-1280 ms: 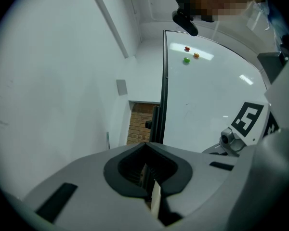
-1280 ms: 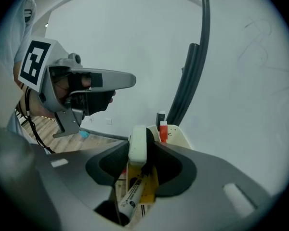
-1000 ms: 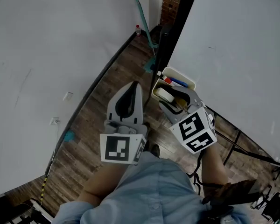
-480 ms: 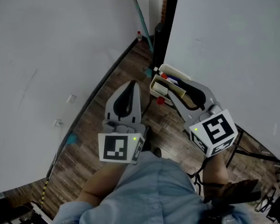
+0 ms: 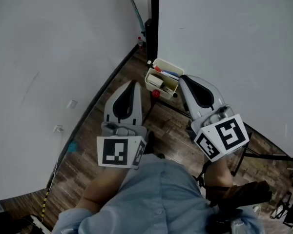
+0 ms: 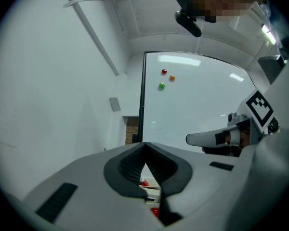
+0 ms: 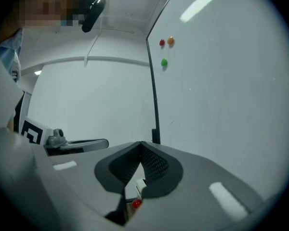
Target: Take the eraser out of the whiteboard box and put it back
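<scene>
The cream whiteboard box [image 5: 162, 61] hangs at the lower corner of the whiteboard [image 5: 224, 33]. It holds markers and a white eraser [image 5: 155, 81]. My right gripper [image 5: 181, 77] sits just right of the box, level with its rim. Its jaws have just closed and nothing is between them. My left gripper [image 5: 132, 82] is shut and empty, a little left of the box. In the left gripper view the jaws [image 6: 144, 144] meet at the tip, with a bit of the box [image 6: 149, 191] showing below. The right gripper view shows its tips [image 7: 141, 144] touching.
A black frame post [image 5: 154, 18] runs up the whiteboard's edge beside a white wall [image 5: 49, 48]. Red [image 6: 164, 71], orange [image 6: 172, 77] and green [image 6: 161, 86] magnets stick high on the board. A red ball [image 5: 156, 93] sits under the box. Stand legs [image 5: 263, 155] cross the wooden floor.
The right gripper has come up out of the box and gone from wide open to shut, empty. The left gripper has risen a little. The eraser stays in the box.
</scene>
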The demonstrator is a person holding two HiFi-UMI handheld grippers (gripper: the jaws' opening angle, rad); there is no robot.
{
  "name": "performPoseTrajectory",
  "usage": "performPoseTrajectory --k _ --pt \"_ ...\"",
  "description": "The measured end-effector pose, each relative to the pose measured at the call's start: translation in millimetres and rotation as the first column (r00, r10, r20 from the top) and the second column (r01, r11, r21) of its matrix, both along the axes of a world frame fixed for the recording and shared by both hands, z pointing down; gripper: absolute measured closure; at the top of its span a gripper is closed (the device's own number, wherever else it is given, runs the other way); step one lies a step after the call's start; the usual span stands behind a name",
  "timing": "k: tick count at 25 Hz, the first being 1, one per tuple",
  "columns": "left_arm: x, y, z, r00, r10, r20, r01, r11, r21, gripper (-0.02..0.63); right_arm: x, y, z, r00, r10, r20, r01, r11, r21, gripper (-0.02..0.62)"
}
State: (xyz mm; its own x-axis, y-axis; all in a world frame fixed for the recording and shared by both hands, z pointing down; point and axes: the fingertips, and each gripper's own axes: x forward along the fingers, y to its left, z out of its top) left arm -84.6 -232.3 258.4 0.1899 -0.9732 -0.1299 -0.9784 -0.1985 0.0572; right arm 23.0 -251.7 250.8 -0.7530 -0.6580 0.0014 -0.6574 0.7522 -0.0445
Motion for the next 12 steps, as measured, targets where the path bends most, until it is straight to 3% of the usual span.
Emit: performPoseTrajectory --k 12 --pt "14.2 17.4 -13.0 1.000 -0.004 0.015 0.003 0.999 0.036 0.603 12.7 19.9 -17.9 1.000 0.012 0.019 -0.014 0.997 0.075 0.595"
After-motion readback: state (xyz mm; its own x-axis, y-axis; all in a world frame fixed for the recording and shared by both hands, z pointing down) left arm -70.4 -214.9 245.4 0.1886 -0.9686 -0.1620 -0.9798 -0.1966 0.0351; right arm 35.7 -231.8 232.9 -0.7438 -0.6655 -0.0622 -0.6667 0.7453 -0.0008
